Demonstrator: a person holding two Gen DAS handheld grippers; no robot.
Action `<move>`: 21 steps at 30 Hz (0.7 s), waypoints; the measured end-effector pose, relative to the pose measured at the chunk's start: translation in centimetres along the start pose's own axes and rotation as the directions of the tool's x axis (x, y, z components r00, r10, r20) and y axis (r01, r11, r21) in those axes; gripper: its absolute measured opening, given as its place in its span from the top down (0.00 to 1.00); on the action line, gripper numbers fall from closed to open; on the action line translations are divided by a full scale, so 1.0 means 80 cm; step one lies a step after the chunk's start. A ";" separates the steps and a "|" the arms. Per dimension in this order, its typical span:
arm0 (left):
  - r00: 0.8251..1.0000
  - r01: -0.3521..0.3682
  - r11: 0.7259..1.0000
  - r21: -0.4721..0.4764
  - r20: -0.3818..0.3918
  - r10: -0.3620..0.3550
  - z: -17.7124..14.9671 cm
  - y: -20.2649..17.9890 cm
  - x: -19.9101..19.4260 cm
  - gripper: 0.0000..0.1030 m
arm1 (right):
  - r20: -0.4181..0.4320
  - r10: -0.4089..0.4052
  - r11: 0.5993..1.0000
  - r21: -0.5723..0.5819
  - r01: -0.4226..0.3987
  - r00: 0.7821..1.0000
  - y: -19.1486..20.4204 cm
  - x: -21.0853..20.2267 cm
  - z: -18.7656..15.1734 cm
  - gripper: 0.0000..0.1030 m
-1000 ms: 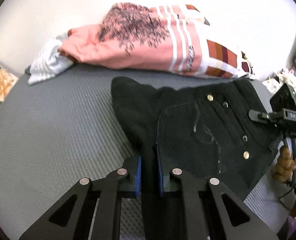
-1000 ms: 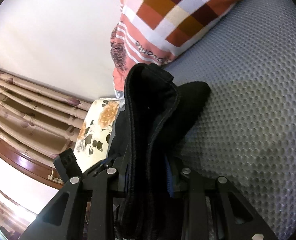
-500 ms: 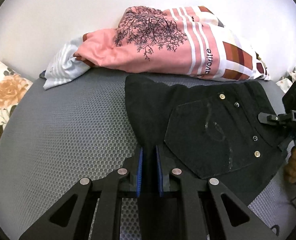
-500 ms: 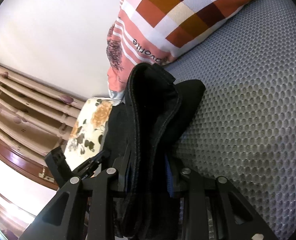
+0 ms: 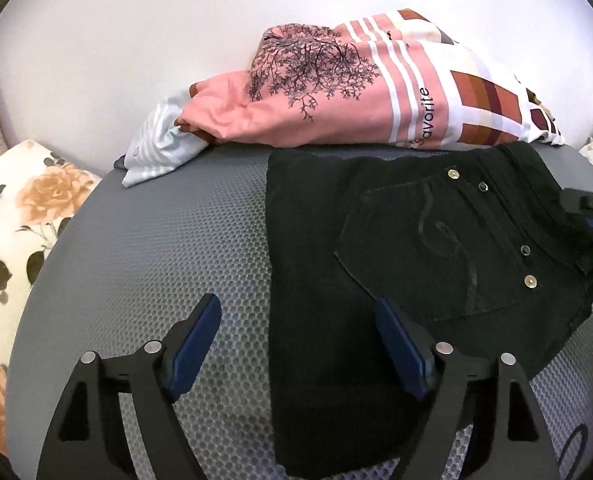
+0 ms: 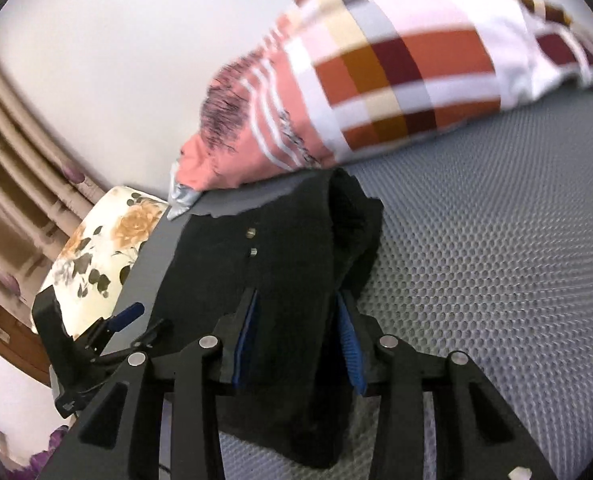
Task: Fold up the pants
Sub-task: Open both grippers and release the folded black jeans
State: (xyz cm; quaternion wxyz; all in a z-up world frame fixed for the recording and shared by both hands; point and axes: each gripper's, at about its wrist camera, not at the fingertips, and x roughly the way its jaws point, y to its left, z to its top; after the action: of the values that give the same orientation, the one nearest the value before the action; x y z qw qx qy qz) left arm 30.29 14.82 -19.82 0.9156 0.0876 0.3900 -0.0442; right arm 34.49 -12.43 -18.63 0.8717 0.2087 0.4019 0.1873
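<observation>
The black pants (image 5: 416,240) lie folded flat on the grey mesh mattress (image 5: 156,248), back pocket and rivets facing up. My left gripper (image 5: 296,320) is open, its blue pads spread wide over the pants' near left edge, holding nothing. In the right wrist view the pants' waist end (image 6: 296,264) sits between the blue pads of my right gripper (image 6: 296,320). Its jaws stand part open around the thick cloth, and I cannot tell whether they still pinch it. The right gripper also shows at the right edge of the left wrist view (image 5: 592,212).
A pink, white-striped and checked pillow (image 5: 356,96) lies along the white wall behind the pants. A floral cushion (image 5: 12,232) sits at the mattress's left edge. Curtains and wooden trim (image 6: 12,148) stand at the left. My left gripper shows low left in the right wrist view (image 6: 108,328).
My left gripper opened wide and let go of the pants, which now lie flat. My right gripper's jaws widened, and its view swung lower and level.
</observation>
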 end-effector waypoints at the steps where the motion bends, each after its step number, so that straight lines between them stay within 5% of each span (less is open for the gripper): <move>1: 1.000 -0.003 1.000 -0.007 -0.006 0.003 -0.002 -0.002 0.000 0.20 | 0.007 -0.006 1.000 -0.020 0.006 1.000 0.005 -0.004 -0.002 0.61; 14: 0.998 0.022 0.988 -0.150 0.058 -0.013 0.000 0.001 -0.058 0.12 | 0.040 -0.083 0.986 -0.143 0.088 0.996 0.055 -0.052 -0.050 0.52; 21: 0.985 -0.091 0.990 -0.104 0.138 0.105 0.009 -0.016 -0.124 0.07 | 0.073 -0.051 0.981 -0.183 0.064 0.996 0.086 -0.091 -0.053 0.45</move>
State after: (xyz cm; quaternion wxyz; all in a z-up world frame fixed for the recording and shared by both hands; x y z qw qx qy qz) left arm 23.74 13.54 -12.33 0.9454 0.0583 0.3202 0.0137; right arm 25.63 -9.30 -13.06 0.9055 0.1212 0.3588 0.1914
